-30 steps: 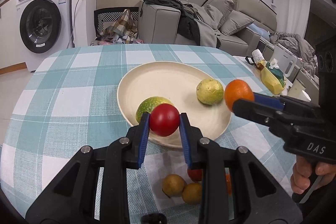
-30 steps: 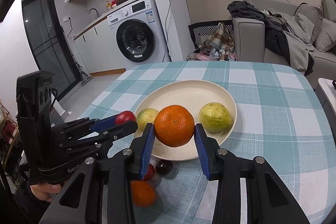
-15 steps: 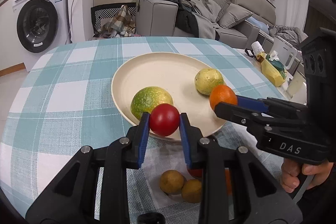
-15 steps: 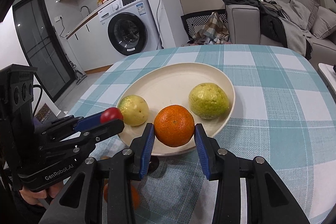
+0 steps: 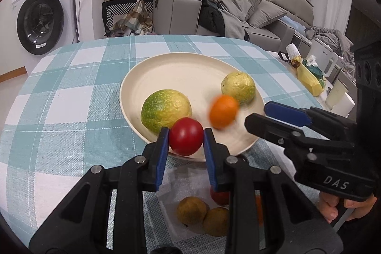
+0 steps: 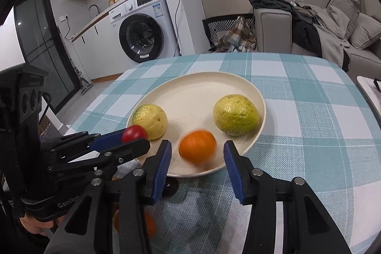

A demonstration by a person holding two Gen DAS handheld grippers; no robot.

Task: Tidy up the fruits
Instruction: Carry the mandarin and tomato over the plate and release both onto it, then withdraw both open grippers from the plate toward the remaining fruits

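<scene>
A cream plate (image 5: 181, 68) (image 6: 195, 85) on the checked tablecloth holds two yellow-green fruits (image 5: 166, 107) (image 5: 238, 87). My left gripper (image 5: 186, 138) is shut on a red tomato (image 5: 186, 139) at the plate's near rim; it also shows in the right wrist view (image 6: 134, 132). My right gripper (image 6: 196, 154) is open, its jaws wide apart. The orange (image 6: 197, 146) (image 5: 223, 111) is blurred between the jaws, free of both pads, over the plate's near edge.
Several loose fruits lie on white paper near me: two brownish ones (image 5: 193, 210), a red one (image 5: 220, 196) and an orange one (image 6: 147, 225). A side table with a kettle (image 5: 321, 61) and cups stands at the right. A washing machine (image 6: 140, 37) and sofa are behind.
My right gripper has opened and let go of the orange, which drops onto the plate. Both grippers have moved closer to the plate; the left still holds the tomato.
</scene>
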